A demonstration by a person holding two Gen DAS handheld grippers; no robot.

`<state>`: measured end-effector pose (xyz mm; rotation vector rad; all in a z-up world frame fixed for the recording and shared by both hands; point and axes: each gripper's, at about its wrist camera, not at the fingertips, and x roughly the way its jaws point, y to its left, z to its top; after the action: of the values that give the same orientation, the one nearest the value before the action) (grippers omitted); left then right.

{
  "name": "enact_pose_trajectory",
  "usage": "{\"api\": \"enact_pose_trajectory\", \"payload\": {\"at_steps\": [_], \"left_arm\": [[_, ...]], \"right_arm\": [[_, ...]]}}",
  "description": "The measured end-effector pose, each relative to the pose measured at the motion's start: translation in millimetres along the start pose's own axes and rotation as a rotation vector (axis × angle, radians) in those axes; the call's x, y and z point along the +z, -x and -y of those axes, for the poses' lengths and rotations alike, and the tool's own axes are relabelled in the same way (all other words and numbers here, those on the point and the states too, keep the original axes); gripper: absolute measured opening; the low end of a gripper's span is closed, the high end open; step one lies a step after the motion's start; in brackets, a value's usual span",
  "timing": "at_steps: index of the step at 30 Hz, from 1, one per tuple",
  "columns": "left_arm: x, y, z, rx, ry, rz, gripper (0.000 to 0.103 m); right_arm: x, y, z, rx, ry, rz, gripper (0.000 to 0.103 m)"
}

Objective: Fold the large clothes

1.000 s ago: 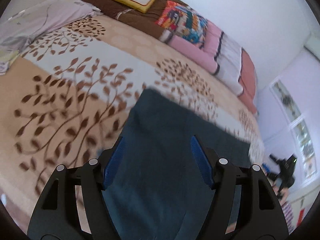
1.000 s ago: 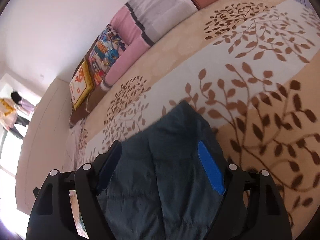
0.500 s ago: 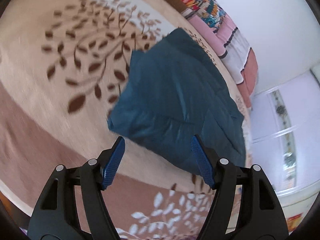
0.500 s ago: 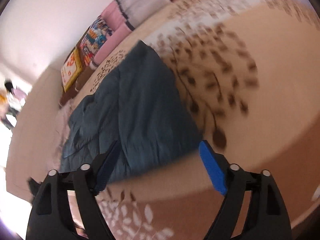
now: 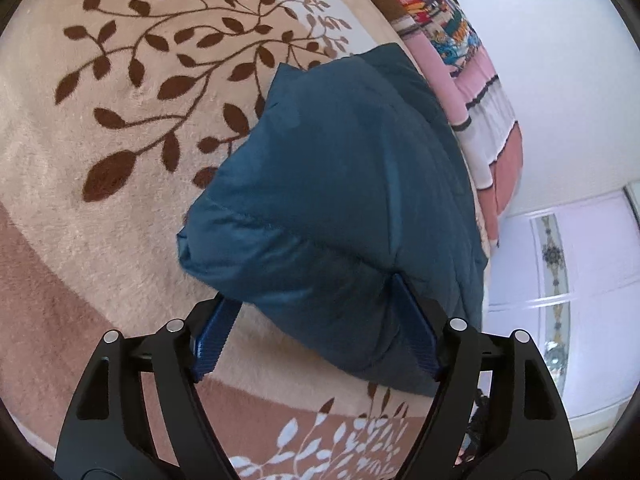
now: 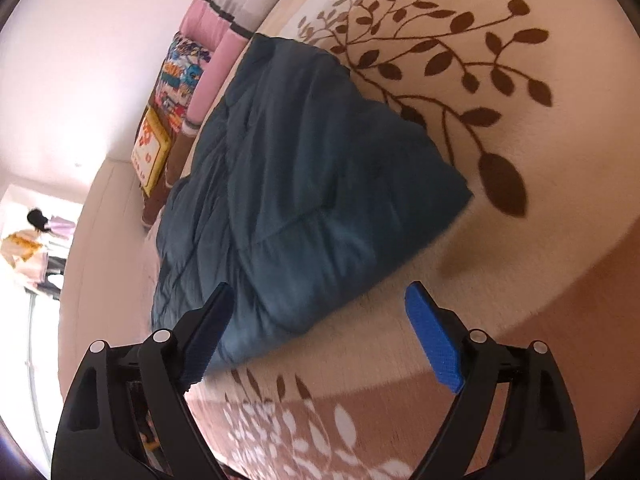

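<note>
A dark teal padded garment (image 5: 344, 200) lies folded into a thick bundle on the leaf-patterned blanket (image 5: 120, 120). My left gripper (image 5: 316, 320) is open, its blue pads on either side of the bundle's near corner, with fabric bulging between them. In the right wrist view the same garment (image 6: 304, 184) lies ahead. My right gripper (image 6: 320, 332) is open and empty, just short of the bundle's near edge, its left finger over the fabric's corner.
Pillows and folded bedding (image 5: 476, 92) line the wall behind the garment, also in the right wrist view (image 6: 180, 76). A white wardrobe door (image 5: 560, 260) stands to the right. The bed's near edge runs below both grippers.
Both grippers have drawn back toward the bed's near edge and lowered. The garment, close under the fingers a second ago, now shows as a whole folded bundle. Both stay open.
</note>
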<state>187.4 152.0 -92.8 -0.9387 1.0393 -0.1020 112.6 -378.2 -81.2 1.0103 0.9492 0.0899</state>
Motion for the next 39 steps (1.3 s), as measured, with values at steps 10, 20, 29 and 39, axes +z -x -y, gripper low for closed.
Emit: {"api": "enact_pose_trajectory", "payload": {"at_steps": [10, 20, 29, 39], "left_arm": [[9, -9, -10, -0.087, 0.139, 0.061, 0.041], [-4, 45, 1, -0.051, -0.048, 0.112, 0.015], [-55, 93, -46, -0.013, -0.081, 0.054, 0.015], [-78, 105, -54, 0.016, -0.116, 0.055, 0.015]], "right_arm": [[18, -11, 7, -0.027, -0.095, 0.084, 0.046], [-4, 15, -28, -0.048, 0.073, 0.083, 0.026], [-79, 56, -16, -0.115, 0.177, 0.02, 0.026], [-104, 66, -10, -0.15, 0.218, 0.029, 0.026]]}}
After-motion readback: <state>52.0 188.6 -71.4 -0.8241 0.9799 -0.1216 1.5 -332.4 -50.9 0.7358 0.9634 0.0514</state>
